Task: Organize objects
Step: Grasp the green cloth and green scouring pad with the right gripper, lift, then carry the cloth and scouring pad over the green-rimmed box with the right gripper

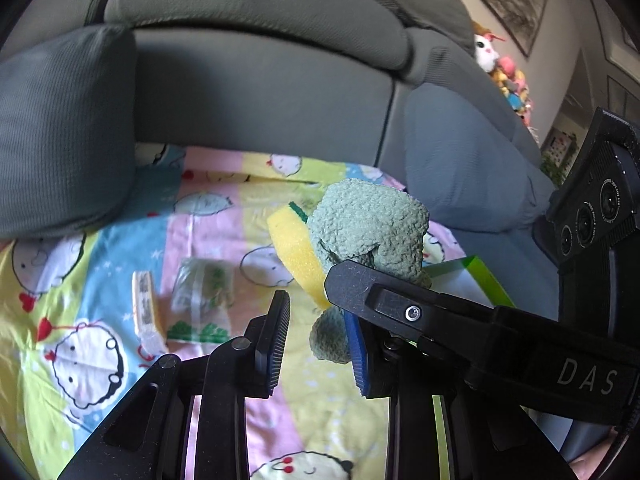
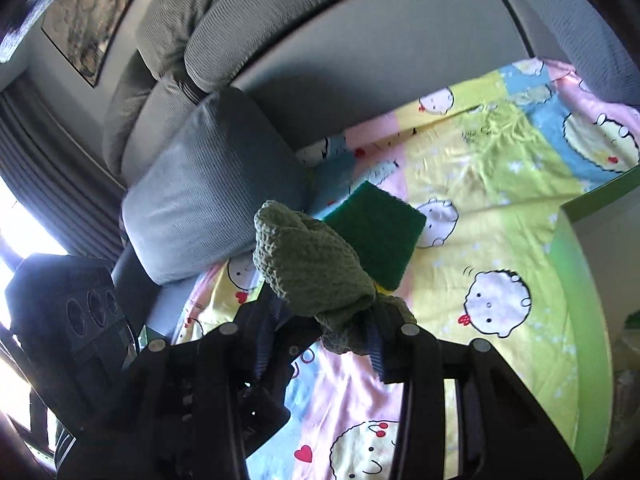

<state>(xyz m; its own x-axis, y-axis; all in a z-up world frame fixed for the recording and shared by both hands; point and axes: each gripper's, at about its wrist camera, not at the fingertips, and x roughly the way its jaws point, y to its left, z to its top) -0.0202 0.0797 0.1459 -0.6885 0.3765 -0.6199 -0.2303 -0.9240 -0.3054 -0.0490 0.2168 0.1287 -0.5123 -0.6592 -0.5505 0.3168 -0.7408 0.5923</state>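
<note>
Left wrist view: the left gripper [image 1: 316, 344] is spread wide with nothing between its two blue-padded fingers [image 1: 276, 344]. Crossing in from the right, the right gripper [image 1: 360, 292] holds a green cloth [image 1: 368, 228] in the air; the cloth bunches above its black finger and a tail hangs below. A yellow sponge [image 1: 296, 252] with a dark green edge shows just left of and behind the cloth, touching it as far as this view tells. On the patterned sheet [image 1: 100, 264] to the left lie a small box [image 1: 145, 304] and, beside it, a clear packet [image 1: 202, 292]. At right, behind the right gripper, a white box with a green rim [image 1: 486, 276] shows. A grey pillow [image 1: 64, 136] sits far left against the grey sofa [image 1: 260, 92], and plush toys [image 1: 504, 72] are piled far right.

Right wrist view: the right gripper [image 2: 320, 332] is narrowed onto the cloth [image 2: 312, 264], which stands up from between the fingers in a lump. The sponge [image 2: 380, 228], green face up, sticks out behind the cloth; whether the fingers also pinch it is hidden. The left gripper [image 2: 80, 320] is a dark shape at near left. The sheet [image 2: 500, 200] spreads beneath, the box rim [image 2: 592, 196] at right, the pillow [image 2: 212, 184] far left.
</note>
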